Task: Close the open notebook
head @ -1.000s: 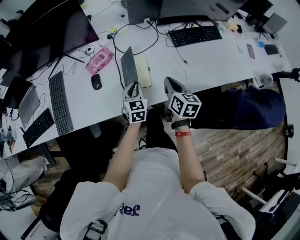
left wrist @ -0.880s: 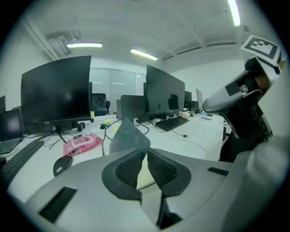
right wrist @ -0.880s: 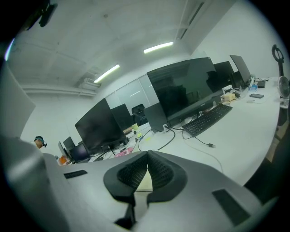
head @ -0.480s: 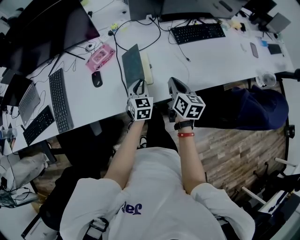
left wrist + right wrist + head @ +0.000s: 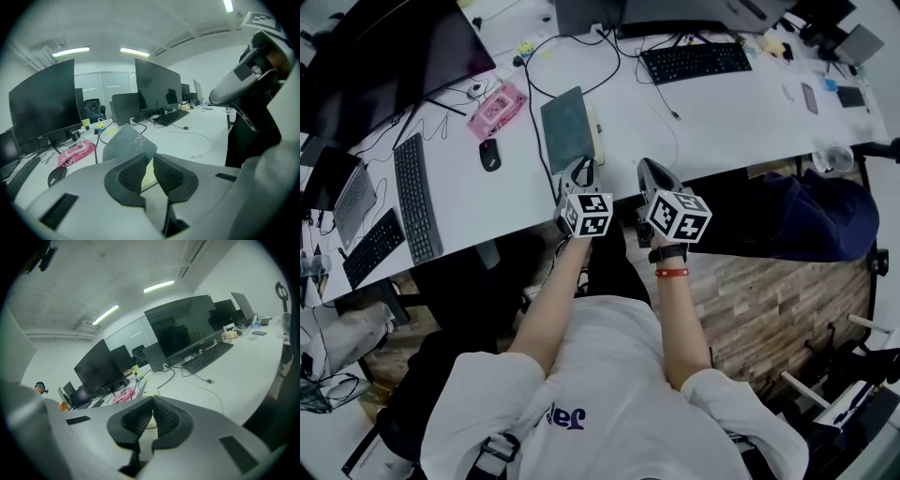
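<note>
Bare desk (image 5: 722, 122) lies right of the notebook (image 5: 566, 127); a black cable (image 5: 531, 89) and mouse (image 5: 489, 155) crowd its left.

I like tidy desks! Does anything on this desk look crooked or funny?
Yes. The notebook looks odd: its grey cover sticks up at a slant over the pale pages instead of lying flat. A white cable also lies loose on the desk, its plug joined to nothing.

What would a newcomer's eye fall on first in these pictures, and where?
Two grippers with black-and-white marker cubes hang at the near edge of the white desk: the left gripper, whose jaws have just been opening with nothing between them, and the right gripper. Beyond the left one lies a notebook, its grey cover tilted over pale pages. Left of it a pink packet stands out on the desk, by dark monitors.
</note>
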A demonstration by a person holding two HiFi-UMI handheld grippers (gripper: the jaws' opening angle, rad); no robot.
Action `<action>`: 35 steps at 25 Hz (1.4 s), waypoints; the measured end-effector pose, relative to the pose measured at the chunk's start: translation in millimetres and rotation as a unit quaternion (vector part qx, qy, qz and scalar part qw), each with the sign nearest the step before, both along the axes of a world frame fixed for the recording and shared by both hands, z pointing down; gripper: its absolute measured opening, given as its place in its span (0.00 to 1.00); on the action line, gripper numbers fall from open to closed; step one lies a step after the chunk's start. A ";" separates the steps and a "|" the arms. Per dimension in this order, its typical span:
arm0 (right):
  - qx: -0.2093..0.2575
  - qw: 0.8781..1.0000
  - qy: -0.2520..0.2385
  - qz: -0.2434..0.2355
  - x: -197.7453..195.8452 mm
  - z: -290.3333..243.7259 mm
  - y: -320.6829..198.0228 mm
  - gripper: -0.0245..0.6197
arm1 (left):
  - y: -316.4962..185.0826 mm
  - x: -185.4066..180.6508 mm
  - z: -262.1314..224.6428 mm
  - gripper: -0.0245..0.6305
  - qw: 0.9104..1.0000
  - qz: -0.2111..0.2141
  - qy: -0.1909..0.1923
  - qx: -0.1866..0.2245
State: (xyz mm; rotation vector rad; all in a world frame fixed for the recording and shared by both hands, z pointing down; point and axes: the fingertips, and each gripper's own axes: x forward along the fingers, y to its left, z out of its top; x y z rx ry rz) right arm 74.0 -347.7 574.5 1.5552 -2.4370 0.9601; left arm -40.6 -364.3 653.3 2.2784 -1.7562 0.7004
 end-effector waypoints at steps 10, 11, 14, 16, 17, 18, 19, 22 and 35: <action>-0.014 1.000 -0.006 0.008 8.6 15.2 1.3 0.04 | -4.1 10.8 23.7 0.14 0.999 0.021 -0.029 -0.018; -0.017 1.000 -0.007 0.008 8.9 16.9 1.6 0.04 | -4.4 11.8 26.5 0.14 0.999 0.024 -0.034 -0.020; -0.020 1.000 -0.008 0.010 10.0 21.3 2.1 0.04 | -4.7 14.1 36.0 0.15 0.998 0.032 -0.045 -0.028; -0.022 1.000 -0.009 0.011 11.4 23.5 2.0 0.04 | -5.0 15.6 42.1 0.15 0.998 0.037 -0.048 -0.034; -0.023 1.000 -0.008 0.012 12.5 24.4 2.0 0.04 | -5.0 16.4 45.1 0.15 0.997 0.038 -0.049 -0.038; -0.024 1.000 -0.008 0.013 13.8 25.3 2.0 0.04 | -4.9 17.2 48.2 0.15 0.997 0.039 -0.049 -0.042; -0.025 1.000 -0.009 0.014 15.0 26.1 2.0 0.04 | -4.9 17.9 51.3 0.15 0.997 0.039 -0.050 -0.047; -0.027 0.999 -0.009 0.016 16.5 28.2 1.4 0.04 | -5.9 18.7 58.7 0.15 0.996 0.042 -0.058 -0.056; -0.014 1.000 -0.001 0.001 4.2 14.9 2.8 0.04 | -2.0 22.0 41.0 0.15 0.994 0.072 0.004 -0.086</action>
